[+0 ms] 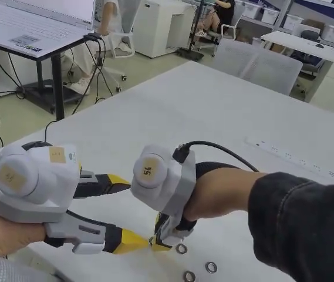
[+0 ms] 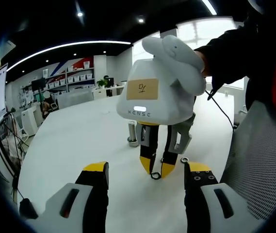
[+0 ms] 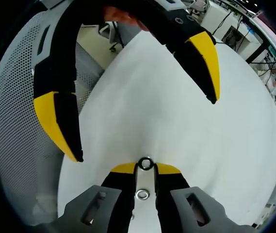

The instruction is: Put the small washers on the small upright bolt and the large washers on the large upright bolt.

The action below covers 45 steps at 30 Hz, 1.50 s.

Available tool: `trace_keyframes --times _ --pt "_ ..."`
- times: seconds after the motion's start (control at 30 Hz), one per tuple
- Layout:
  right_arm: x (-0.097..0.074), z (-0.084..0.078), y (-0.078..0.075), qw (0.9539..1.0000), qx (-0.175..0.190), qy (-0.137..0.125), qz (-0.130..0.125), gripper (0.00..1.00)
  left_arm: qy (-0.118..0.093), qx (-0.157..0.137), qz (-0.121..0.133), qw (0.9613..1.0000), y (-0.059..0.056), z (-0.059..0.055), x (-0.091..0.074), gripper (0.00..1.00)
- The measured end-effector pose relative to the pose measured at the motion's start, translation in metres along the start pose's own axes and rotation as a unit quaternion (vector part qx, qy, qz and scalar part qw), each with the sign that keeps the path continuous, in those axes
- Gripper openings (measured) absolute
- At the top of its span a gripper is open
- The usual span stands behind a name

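Right gripper view: washer (image 3: 145, 163) in claw (image 3: 146, 169)

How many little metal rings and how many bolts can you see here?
Washers lying on the table: 3
Washer held by the right gripper: 1
Upright bolt: 1
Total: 5

yellow-tipped right tool (image 3: 145, 168), silver washer (image 3: 140, 163), white table (image 1: 213, 117)
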State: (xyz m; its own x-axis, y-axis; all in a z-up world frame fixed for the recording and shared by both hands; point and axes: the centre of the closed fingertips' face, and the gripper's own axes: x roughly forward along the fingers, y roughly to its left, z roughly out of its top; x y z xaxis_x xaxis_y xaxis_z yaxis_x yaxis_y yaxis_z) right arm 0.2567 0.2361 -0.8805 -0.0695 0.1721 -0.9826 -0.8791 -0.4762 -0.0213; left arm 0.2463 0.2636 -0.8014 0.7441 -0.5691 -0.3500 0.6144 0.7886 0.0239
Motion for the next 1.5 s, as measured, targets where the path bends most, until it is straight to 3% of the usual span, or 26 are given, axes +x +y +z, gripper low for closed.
trace_keyframes --times 0.6,0.93,1.33,1.5 --pt "-0.001 -0.002 -0.001 1.0000 0.001 0.002 -0.001 0.14 0.001 -0.002 -0.002 1.0000 0.000 0.000 0.003 0.62" --pt "-0.010 -0.012 -0.004 0.9999 0.013 0.003 -0.004 0.14 0.005 0.002 -0.007 1.0000 -0.001 0.001 0.006 0.62" --pt "-0.036 -0.026 -0.007 0.9991 0.039 -0.004 -0.017 0.14 0.004 0.008 -0.021 0.9997 -0.005 0.005 0.009 0.62" --pt "-0.049 -0.040 -0.008 0.9983 0.052 0.000 -0.026 0.14 0.004 0.010 -0.033 0.9994 -0.009 0.006 0.010 0.61"
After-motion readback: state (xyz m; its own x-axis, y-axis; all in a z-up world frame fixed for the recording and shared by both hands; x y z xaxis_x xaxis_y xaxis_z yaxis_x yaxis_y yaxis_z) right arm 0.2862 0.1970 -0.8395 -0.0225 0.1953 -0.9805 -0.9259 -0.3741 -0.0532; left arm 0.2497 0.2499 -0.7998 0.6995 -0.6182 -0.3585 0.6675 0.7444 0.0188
